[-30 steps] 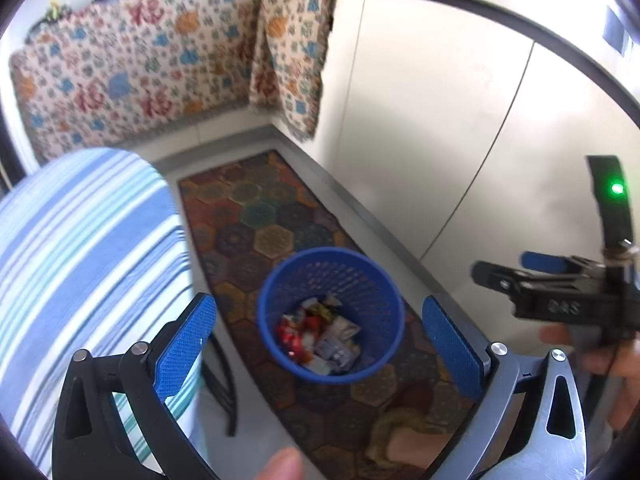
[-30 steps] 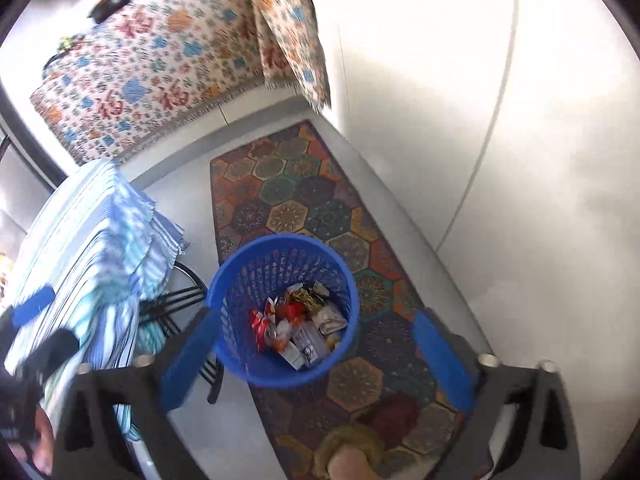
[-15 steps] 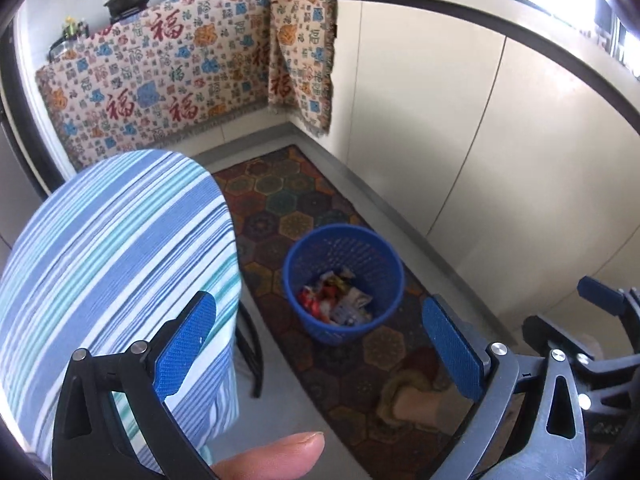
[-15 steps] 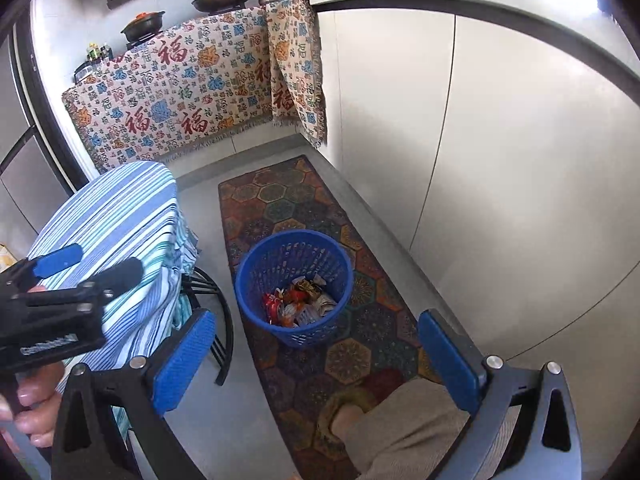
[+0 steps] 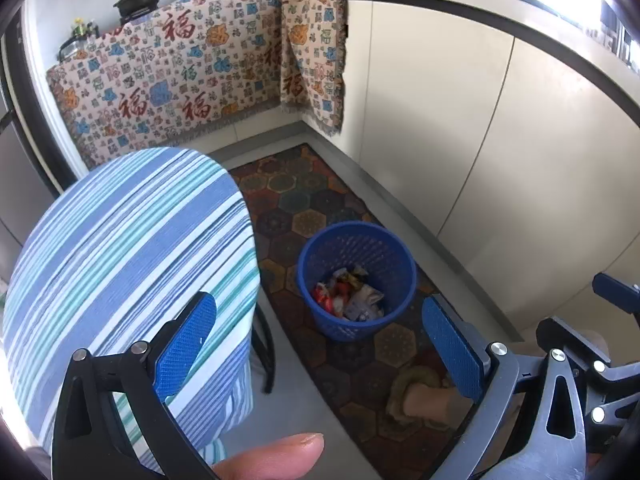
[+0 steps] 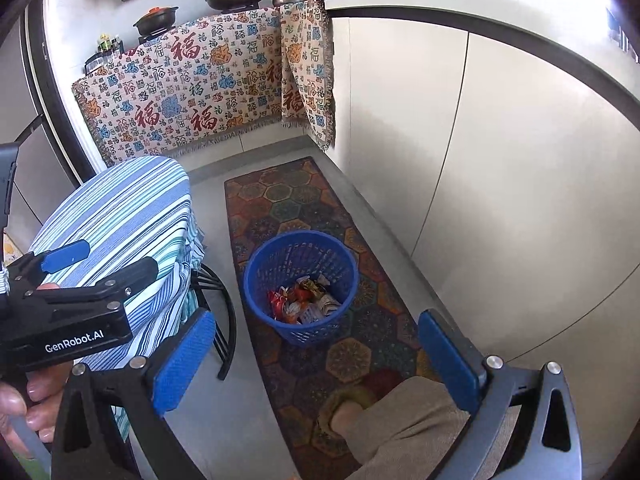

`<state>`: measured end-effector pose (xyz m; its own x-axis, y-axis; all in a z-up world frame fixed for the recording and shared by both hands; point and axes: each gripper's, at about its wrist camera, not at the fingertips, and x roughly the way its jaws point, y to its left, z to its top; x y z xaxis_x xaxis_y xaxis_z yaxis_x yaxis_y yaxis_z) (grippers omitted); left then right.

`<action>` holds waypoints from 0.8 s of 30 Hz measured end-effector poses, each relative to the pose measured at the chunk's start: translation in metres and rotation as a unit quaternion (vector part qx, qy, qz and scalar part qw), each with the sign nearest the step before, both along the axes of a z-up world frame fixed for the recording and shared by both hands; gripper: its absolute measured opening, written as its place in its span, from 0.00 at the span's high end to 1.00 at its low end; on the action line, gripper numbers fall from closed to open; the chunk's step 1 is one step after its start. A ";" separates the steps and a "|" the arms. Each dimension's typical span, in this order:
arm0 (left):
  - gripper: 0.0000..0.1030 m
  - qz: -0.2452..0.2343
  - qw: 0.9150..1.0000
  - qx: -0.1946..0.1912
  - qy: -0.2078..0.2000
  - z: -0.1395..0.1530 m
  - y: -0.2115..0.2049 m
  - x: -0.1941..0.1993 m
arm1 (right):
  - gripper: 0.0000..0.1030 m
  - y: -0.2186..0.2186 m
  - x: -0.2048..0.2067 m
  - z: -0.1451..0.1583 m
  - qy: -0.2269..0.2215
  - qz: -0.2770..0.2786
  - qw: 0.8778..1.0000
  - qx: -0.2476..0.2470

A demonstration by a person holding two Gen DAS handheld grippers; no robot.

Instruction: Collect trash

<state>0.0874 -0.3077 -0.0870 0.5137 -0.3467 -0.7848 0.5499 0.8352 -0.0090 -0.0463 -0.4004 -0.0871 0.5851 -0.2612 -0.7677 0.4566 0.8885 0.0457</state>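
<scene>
Floor (image 6: 248, 420) space is lying open between the striped table (image 5: 132, 248) on your left and the cream cabinets (image 6: 500, 184) on your right, with a patterned rug (image 6: 280, 200) running down the middle toward the cloth-draped counter (image 6: 192, 92) at the far end. The table's rounded edge is sitting close to your left side, and its dark legs (image 6: 224, 320) are curving out just beside the rug. The cabinet fronts are forming a smooth wall along the rug's right edge.

The blue basket (image 5: 356, 280) is standing upright on the rug, near the table legs and apart from the cabinets. Crumpled wrappers (image 6: 304, 300) are lying in its bottom. In both wrist views the basket is sitting below and ahead of you, framed between the blue fingertips but well apart from them.

You are holding the left gripper (image 5: 320, 352) with its fingers spread wide, gripping nothing and touching nothing; its left pad (image 5: 184, 348) is showing in front of the tablecloth. You are holding the right gripper (image 6: 320, 356) spread wide too, empty, with the right pad (image 6: 448, 356) showing over the rug's edge. Each gripper is appearing at the edge of the other's view. Your slippered foot (image 6: 344, 404) and trouser leg (image 6: 408, 424) are resting on the near end of the rug.
</scene>
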 end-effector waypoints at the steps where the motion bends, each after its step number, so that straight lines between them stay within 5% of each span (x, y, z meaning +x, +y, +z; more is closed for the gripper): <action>1: 0.01 0.000 1.000 0.001 0.000 0.000 0.000 0.000 | 0.00 0.000 0.000 0.000 0.000 0.001 1.000 0.003; 24: 0.01 -0.005 1.000 0.007 0.001 0.000 -0.003 -0.003 | 0.00 0.002 -0.001 0.001 0.000 0.005 1.000 0.003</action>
<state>0.0847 -0.3109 -0.0871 0.5092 -0.3413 -0.7901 0.5581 0.8298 0.0013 -0.0472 -0.3986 -0.0859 0.5874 -0.2516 -0.7692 0.4479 0.8927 0.0501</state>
